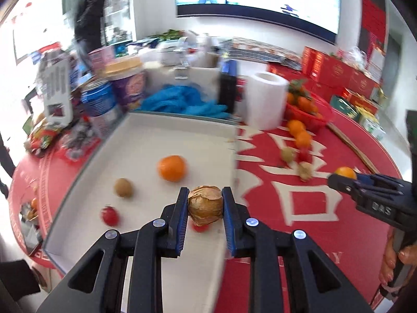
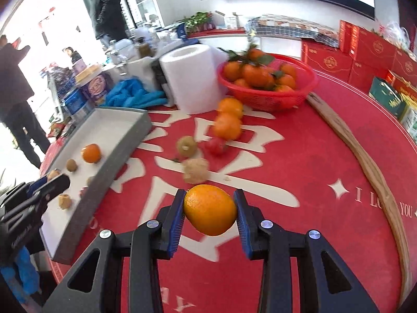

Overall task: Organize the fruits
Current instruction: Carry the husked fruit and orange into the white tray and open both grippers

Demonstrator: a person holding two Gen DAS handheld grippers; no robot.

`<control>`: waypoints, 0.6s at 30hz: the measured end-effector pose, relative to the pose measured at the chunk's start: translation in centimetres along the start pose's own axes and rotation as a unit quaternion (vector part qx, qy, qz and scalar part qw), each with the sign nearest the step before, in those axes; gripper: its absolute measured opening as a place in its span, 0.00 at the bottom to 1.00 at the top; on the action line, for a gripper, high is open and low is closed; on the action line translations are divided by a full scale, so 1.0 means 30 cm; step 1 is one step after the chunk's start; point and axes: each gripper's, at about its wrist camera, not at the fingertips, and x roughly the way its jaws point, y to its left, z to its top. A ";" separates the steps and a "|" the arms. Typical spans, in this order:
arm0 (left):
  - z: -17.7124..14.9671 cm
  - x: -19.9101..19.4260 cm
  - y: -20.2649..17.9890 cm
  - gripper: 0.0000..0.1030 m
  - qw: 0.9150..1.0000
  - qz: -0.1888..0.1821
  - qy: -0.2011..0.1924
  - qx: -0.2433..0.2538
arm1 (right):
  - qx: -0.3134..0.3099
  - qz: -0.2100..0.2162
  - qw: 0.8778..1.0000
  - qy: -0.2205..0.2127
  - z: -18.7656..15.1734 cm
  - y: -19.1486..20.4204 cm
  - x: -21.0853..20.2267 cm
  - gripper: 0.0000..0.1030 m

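Your left gripper (image 1: 205,210) has its fingers clamped on a papery brown husked fruit (image 1: 206,204), blue pads pressed to both its sides, and it hangs above the near part of the white tray (image 1: 146,135). In that tray you've got a mandarin (image 1: 172,168) towards the middle, a kiwi (image 1: 123,187) to its left, and a small red tomato (image 1: 110,216) nearer you; another bit of red (image 1: 199,227) peeks out just under the husked fruit, too hidden to name.

Over on your right, the right gripper (image 2: 210,210) is closed on an orange (image 2: 210,210), pads snug against both flanks, and it's held clear above the red tablecloth (image 2: 299,161) with its big white characters. No earlier frame is given here, so only the grip itself shows.

Ahead of that orange, loose on the cloth: a second husked fruit (image 2: 195,170), blurred, then a kiwi on the cloth (image 2: 186,145) and a red tomato beside it (image 2: 215,144), and beyond them two mandarins (image 2: 227,120) touching one another. Behind those sits the red basket (image 2: 268,96), heaped with leafy mandarins, just beside a white paper roll (image 2: 194,78). A blue cloth (image 2: 133,95) lies beyond the tray's far end. A wooden strip (image 2: 365,161) curves along the table's right edge. A person in a dark coat (image 2: 104,7) stands in the background.
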 end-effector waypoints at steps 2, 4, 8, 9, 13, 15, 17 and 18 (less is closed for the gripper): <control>0.002 0.009 0.047 0.26 1.000 0.015 -0.001 -0.011 | -0.010 0.009 1.000 0.002 0.013 0.049 0.008 0.37; -0.001 0.022 0.085 0.26 0.999 0.028 -0.001 -0.018 | -0.022 0.016 1.000 0.004 0.024 0.098 0.020 0.37; -0.020 0.047 0.136 0.26 0.999 0.044 0.004 -0.026 | -0.047 0.027 0.999 0.008 0.042 0.193 0.047 0.37; -0.025 0.056 0.145 0.26 0.999 0.046 0.005 -0.029 | -0.055 0.030 0.998 0.010 0.047 0.223 0.056 0.37; -0.033 0.074 0.178 0.26 0.998 0.051 0.011 -0.039 | -0.080 0.039 0.996 0.014 0.064 0.316 0.087 0.37; -0.038 0.081 0.191 0.26 0.998 0.055 0.012 -0.042 | -0.090 0.042 0.995 0.018 0.072 0.360 0.107 0.37; -0.042 0.090 0.206 0.26 0.997 0.056 0.014 -0.046 | -0.096 0.048 0.994 0.023 0.078 0.391 0.124 0.37; -0.044 0.096 0.212 0.26 0.997 0.056 0.016 -0.048 | -0.099 0.050 0.993 0.026 0.081 0.409 0.134 0.37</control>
